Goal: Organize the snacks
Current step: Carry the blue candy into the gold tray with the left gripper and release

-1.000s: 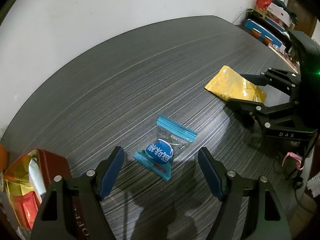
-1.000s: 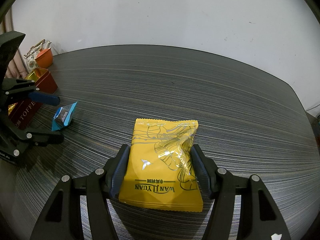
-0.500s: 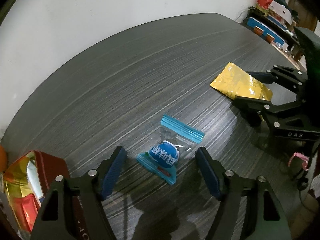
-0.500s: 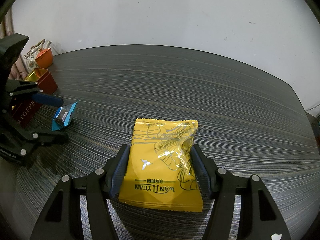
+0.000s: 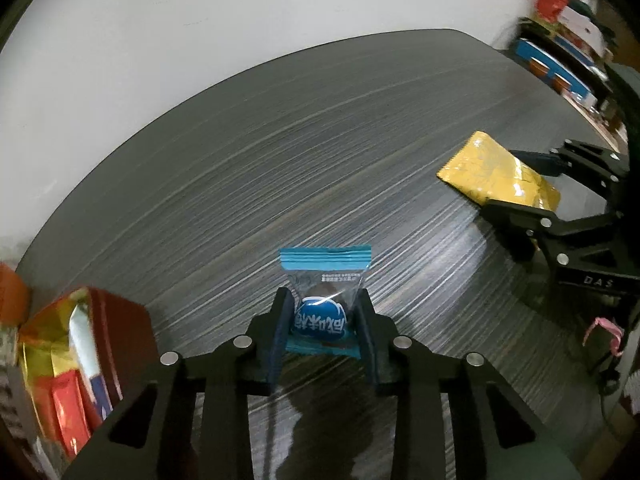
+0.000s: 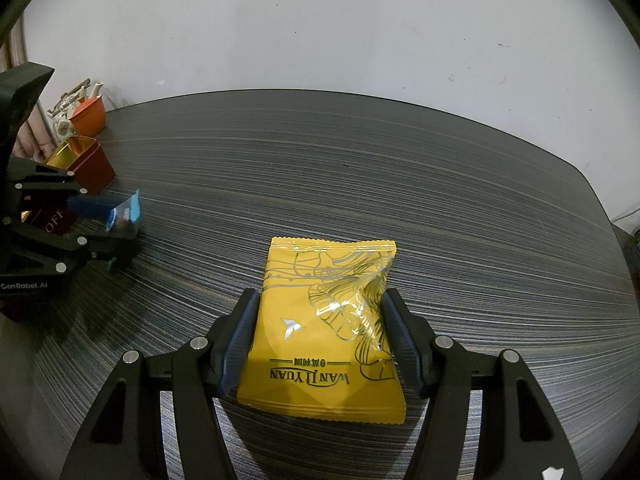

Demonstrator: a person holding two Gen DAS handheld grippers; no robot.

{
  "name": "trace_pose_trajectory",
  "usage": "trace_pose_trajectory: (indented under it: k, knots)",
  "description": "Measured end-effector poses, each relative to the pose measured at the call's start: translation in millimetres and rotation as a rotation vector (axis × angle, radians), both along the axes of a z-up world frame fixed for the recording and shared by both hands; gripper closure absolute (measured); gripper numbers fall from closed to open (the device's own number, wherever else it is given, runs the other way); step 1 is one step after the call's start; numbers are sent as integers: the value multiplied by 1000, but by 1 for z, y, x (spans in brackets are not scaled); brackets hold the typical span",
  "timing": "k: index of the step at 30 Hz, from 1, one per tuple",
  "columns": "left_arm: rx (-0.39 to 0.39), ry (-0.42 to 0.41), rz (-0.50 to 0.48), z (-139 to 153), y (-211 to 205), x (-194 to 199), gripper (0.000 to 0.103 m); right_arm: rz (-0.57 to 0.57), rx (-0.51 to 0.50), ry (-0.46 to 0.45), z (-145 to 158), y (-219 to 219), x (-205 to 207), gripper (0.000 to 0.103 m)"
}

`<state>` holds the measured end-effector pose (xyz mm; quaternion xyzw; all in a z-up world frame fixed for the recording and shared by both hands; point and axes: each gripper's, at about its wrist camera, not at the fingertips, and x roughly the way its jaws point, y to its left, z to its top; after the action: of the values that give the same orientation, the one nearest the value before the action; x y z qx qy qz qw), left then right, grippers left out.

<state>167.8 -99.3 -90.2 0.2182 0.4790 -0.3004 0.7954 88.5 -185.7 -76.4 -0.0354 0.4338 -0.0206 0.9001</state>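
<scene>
Your left gripper (image 5: 322, 316) clamps a blue-wrapped candy (image 5: 320, 316) on the dark striped table (image 5: 280, 180), beside a red tin (image 5: 120, 328) of snacks. Your right gripper (image 6: 320, 332) pinches a yellow packet (image 6: 324, 328) lying flat nearby.

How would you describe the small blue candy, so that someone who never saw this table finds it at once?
On the dark striped table, look near the red tin on its left side. The small blue candy sits right there, pinched between the pads of the left tool. Unlike the large flat yellow packet in the right tool, it is a round blue sweet in a clear wrapper with teal ends.
</scene>
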Motion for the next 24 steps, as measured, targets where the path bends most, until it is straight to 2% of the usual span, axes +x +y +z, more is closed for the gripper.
trace_pose_trajectory:
  k: [4,13,24]
  knots:
    - [17,-18,37,3,6,-5,72,0,0,0,0,0,0,43]
    - [-16,-5,121,22,17,-20,73,1,0,-1,0,0,-1,43]
    - [-73,-30,275,68,60,-40,73,1,0,-1,-1,-1,-1,43]
